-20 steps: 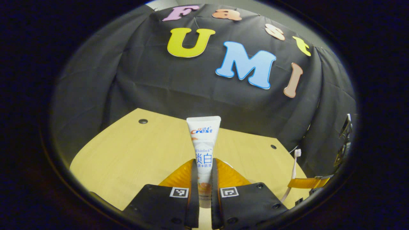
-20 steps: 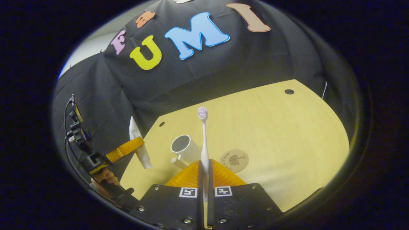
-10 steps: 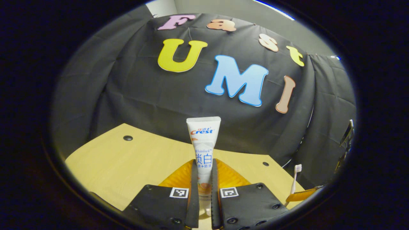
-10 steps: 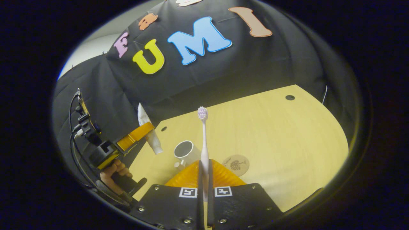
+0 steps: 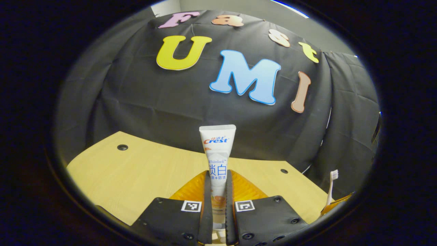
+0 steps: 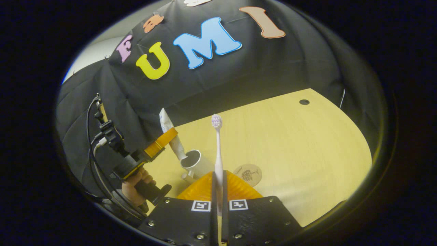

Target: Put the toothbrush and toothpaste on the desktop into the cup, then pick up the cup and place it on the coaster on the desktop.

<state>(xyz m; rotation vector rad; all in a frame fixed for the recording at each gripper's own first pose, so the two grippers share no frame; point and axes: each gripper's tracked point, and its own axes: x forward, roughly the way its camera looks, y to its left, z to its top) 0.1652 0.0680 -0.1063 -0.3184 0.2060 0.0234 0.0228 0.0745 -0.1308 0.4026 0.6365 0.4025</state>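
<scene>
Across the desk (image 6: 290, 143), my left claw (image 6: 165, 138) grips the toothpaste (image 6: 172, 135) just above the cup (image 6: 194, 163); my right claw (image 6: 218, 191) clamps the toothbrush (image 6: 217, 150), coaster (image 6: 248, 173) beside the cup.

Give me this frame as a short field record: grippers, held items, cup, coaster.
left gripper: shut on toothpaste, cap end at the cup mouth
right gripper: shut on toothbrush, bristles up
cup: upright on desk, holds nothing yet
coaster: bare, right of the cup
hand: holds the left gripper
</scene>
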